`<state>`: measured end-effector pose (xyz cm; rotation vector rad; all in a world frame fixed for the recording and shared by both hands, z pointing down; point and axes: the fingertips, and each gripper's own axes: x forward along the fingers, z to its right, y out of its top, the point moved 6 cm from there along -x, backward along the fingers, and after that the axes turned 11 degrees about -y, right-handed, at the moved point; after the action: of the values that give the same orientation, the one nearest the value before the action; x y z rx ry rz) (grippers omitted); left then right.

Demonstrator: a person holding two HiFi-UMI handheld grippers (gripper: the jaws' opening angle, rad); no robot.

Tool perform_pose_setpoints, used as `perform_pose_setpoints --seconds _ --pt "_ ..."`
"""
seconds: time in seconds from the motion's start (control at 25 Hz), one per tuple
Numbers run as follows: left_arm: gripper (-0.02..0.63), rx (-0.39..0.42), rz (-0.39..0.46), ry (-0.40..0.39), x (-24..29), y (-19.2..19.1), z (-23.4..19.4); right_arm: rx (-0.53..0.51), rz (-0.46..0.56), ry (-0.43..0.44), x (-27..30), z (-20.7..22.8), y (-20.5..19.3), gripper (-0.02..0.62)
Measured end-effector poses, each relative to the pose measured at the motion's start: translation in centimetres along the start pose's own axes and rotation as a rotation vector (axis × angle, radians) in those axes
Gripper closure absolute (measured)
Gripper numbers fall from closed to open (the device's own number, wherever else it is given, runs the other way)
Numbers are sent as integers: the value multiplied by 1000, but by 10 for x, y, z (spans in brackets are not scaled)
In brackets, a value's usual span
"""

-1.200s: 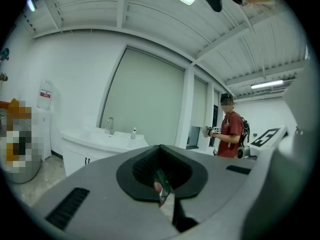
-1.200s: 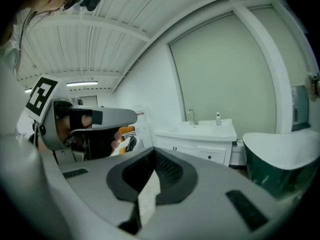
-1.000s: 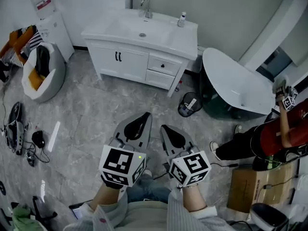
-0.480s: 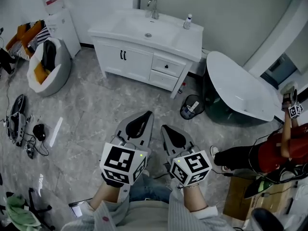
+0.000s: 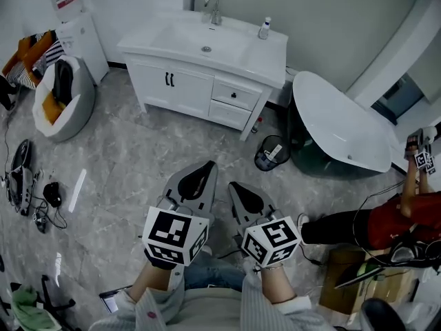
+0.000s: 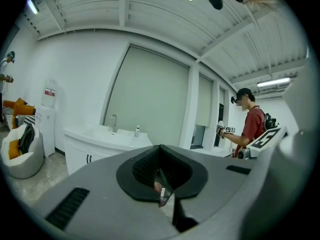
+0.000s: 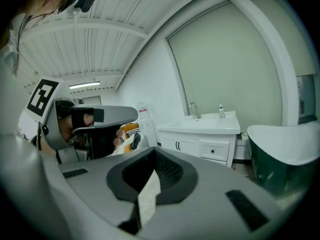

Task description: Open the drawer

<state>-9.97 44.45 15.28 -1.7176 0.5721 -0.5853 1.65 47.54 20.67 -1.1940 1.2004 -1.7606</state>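
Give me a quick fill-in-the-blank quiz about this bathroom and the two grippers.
Both drawers in the vanity are ____.
The drawers sit to the ____ of the cabinet doors.
The bin stands between the vanity and the ____.
The left gripper and right gripper both have jaws ____.
Missing words: closed, right, bathtub, shut.

A bathroom: vanity sink [image 5: 207, 45] beside a bathtub [image 5: 335, 119].

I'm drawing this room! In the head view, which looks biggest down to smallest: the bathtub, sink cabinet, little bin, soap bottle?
1. sink cabinet
2. bathtub, nearly as big, so this order is unsure
3. little bin
4. soap bottle, far from the camera, which may shrink it
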Motion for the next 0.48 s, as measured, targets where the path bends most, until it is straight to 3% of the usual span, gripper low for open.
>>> perform_pose_setpoints --seconds 0.48 --pt "589 13 -38 -62 96 27 -100 73 -30 -49 122 46 31 588"
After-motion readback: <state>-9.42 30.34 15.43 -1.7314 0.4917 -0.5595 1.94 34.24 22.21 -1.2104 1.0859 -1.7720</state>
